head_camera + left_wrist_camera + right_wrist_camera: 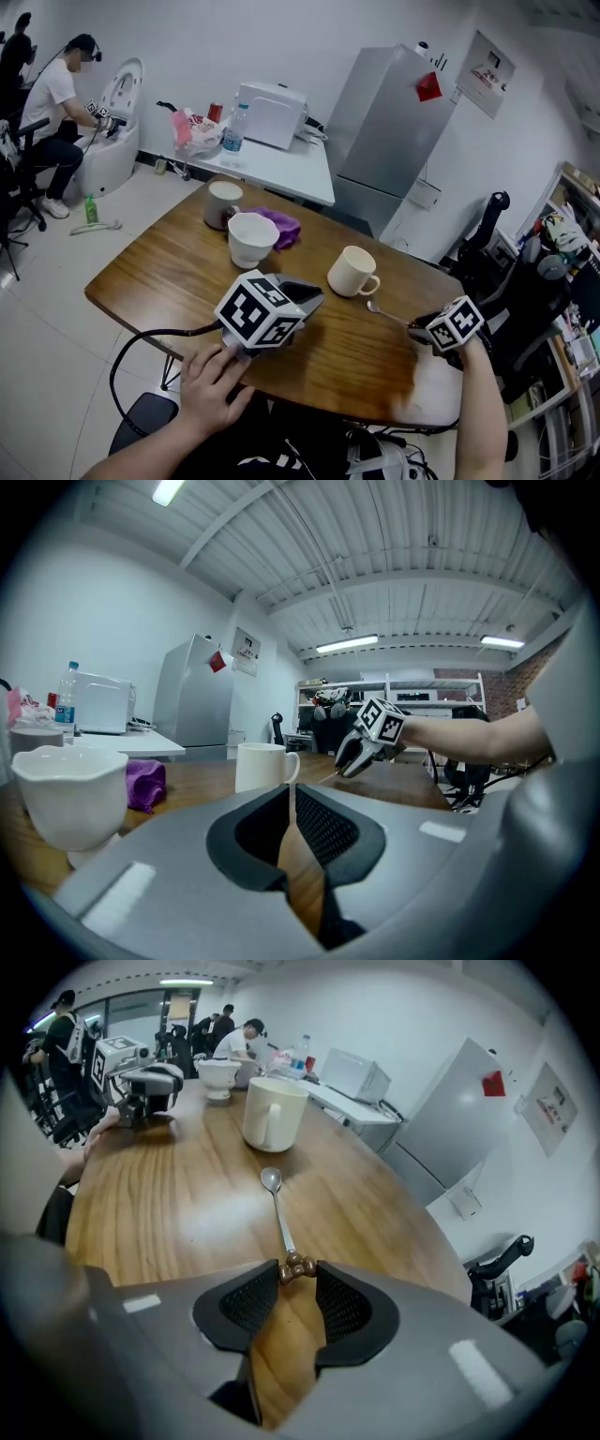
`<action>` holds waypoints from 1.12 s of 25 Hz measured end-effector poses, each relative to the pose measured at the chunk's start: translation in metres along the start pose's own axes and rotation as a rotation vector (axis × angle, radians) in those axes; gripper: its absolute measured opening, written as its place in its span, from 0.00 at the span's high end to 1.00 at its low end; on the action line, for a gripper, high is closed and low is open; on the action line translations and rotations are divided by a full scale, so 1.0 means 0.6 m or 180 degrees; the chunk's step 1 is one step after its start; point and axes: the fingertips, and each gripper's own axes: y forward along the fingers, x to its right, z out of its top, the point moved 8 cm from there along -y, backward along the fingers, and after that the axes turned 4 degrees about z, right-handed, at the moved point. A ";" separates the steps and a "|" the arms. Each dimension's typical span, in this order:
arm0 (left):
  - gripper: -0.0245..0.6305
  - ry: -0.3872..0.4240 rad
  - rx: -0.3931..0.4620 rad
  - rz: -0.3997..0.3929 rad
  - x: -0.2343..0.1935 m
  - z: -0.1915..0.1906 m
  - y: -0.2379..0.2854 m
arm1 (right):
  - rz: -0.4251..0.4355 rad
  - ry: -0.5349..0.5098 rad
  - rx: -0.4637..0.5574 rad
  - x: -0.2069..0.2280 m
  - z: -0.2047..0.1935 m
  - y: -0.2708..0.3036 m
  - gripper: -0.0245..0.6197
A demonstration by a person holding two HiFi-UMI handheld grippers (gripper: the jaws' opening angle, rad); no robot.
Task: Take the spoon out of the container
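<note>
The left gripper [307, 298] is held about level by the left hand [214, 380], which is wrapped round its rear. Its jaws are closed together with nothing between them. The right gripper [419, 328] is tilted steeply down at the end of a bare right forearm [480, 398]. Its jaws are set apart, and the bow-shaped handle end of the spoon [277, 1206] is pinched between their tips.

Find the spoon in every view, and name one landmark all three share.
Head view: the spoon lies on the table, right of centre, lower right of the mug.
Left gripper view: a thin sliver just right of the mug.
Right gripper view: centre, its brown end between the right gripper tongs.
Shared landmark: the mug.
</note>
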 end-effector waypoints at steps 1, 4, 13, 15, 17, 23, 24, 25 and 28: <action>0.93 0.0000 0.0001 -0.0001 -0.001 0.000 0.000 | 0.0057 -0.0036 -0.0091 0.001 0.001 0.003 0.76; 0.93 -0.0002 0.0001 0.0001 -0.002 0.000 -0.001 | 0.0204 -0.0162 -0.0361 0.001 0.002 0.014 0.76; 0.93 0.0000 0.0002 0.0004 0.000 0.001 -0.001 | 0.0235 -0.0366 -0.0608 0.001 0.006 0.016 0.74; 0.93 0.0000 0.0001 0.0001 -0.001 0.001 -0.001 | 0.0204 -0.0367 -0.0568 0.002 0.006 0.009 0.72; 0.93 -0.0001 -0.0001 0.0001 -0.002 0.001 -0.002 | 0.0182 -0.0366 -0.0458 0.002 0.010 -0.002 0.72; 0.93 -0.0006 0.0000 -0.0001 -0.004 0.001 -0.002 | 0.0109 -0.0346 0.0047 -0.004 0.030 -0.039 0.75; 0.93 -0.0007 0.0000 -0.0002 -0.003 0.000 -0.002 | 0.0095 -0.0341 0.0158 -0.005 0.034 -0.045 0.76; 0.93 -0.0008 -0.0001 -0.0002 -0.003 0.000 -0.002 | 0.0088 -0.0333 0.0278 -0.008 0.038 -0.050 0.77; 0.93 -0.0007 -0.0003 -0.0001 -0.003 0.001 -0.003 | 0.0122 -0.0293 0.0656 -0.022 0.050 -0.063 0.89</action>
